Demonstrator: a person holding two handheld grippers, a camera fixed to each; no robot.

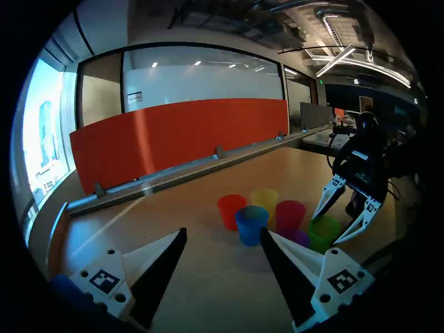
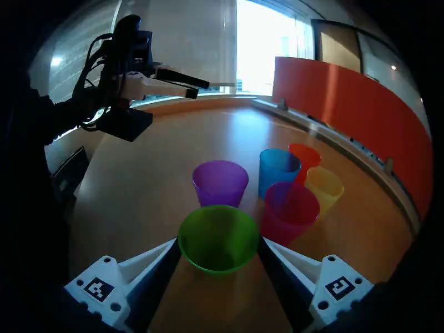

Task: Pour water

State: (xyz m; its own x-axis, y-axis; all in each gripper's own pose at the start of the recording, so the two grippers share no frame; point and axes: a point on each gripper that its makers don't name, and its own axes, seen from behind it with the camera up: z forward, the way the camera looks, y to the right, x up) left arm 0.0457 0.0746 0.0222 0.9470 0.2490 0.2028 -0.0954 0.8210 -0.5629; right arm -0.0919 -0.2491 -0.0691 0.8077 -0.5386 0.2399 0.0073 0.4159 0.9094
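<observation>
A: While the right hand-held gripper (image 2: 219,240) sits low over the bench (image 2: 139,183) with the green cup (image 2: 216,255) upright between its fingers, is it actually clamped on that cup?

B: It does not look so. The rim reaches both fingers, but they are spread wide, so the gripper stands apart around the cup and not squeezing it. The cup stands on the bench.

A: Where are the other cups?

B: Five more stand upright in a tight cluster just beyond the green one. In the right gripper view the purple cup (image 2: 220,182) is just behind it and the magenta cup (image 2: 289,211) just beside it on the right. Past those come the blue cup (image 2: 278,171), the yellow cup (image 2: 324,187) and, farthest, the red cup (image 2: 304,155).

A: And the left hand-held gripper (image 1: 222,230)?

B: Its fingers are wide apart with nothing between them. It hovers over bare bench, aimed at the cluster, with the blue cup nearest. In the right gripper view it is raised at the upper left, held by a person in a dark sleeve (image 2: 33,127), well apart from the cups.

A: Is there water in any cup?

B: That cannot be told; the green cup's inside shows only green.

A: What is behind them?

B: An orange partition (image 2: 361,111) runs along the bench's far edge
</observation>
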